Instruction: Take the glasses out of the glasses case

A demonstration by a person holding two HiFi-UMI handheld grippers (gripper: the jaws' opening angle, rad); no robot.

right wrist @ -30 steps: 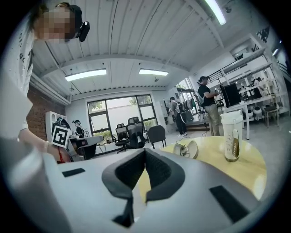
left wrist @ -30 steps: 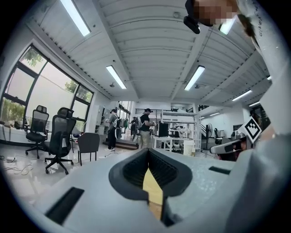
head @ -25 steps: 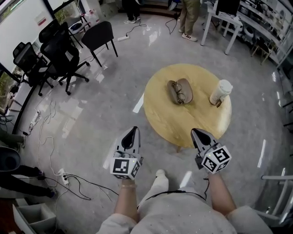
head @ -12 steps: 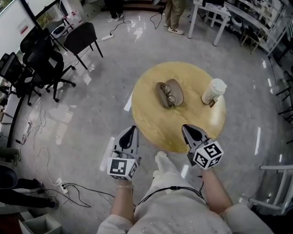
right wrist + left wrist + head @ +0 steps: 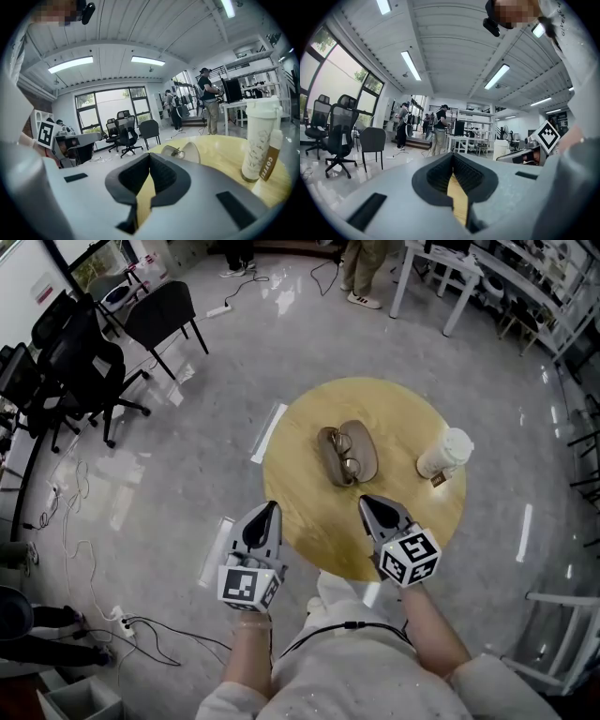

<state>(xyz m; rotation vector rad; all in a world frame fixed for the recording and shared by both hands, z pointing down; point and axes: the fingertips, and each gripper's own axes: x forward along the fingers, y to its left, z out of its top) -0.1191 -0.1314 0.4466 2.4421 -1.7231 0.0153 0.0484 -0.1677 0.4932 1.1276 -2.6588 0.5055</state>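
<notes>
An open brown glasses case (image 5: 349, 454) lies near the middle of the round wooden table (image 5: 309, 512), with the glasses (image 5: 344, 450) resting inside it. The right gripper view shows the case (image 5: 193, 152) and the glasses (image 5: 175, 151) a short way ahead. My right gripper (image 5: 366, 502) is shut and empty, over the table's near part, below the case. My left gripper (image 5: 270, 508) is also shut and empty, at the table's near left edge. Neither touches the case.
A white lidded cup (image 5: 445, 453) with a brown sachet beside it stands on the table's right side. Black office chairs (image 5: 80, 357) stand at the far left, and cables (image 5: 141, 615) lie on the floor. People stand by desks (image 5: 441, 277) at the back.
The person has stepped closer to the table. Both grippers now reach its near edge, the right one over the top. The case and cup have not moved on the table.
</notes>
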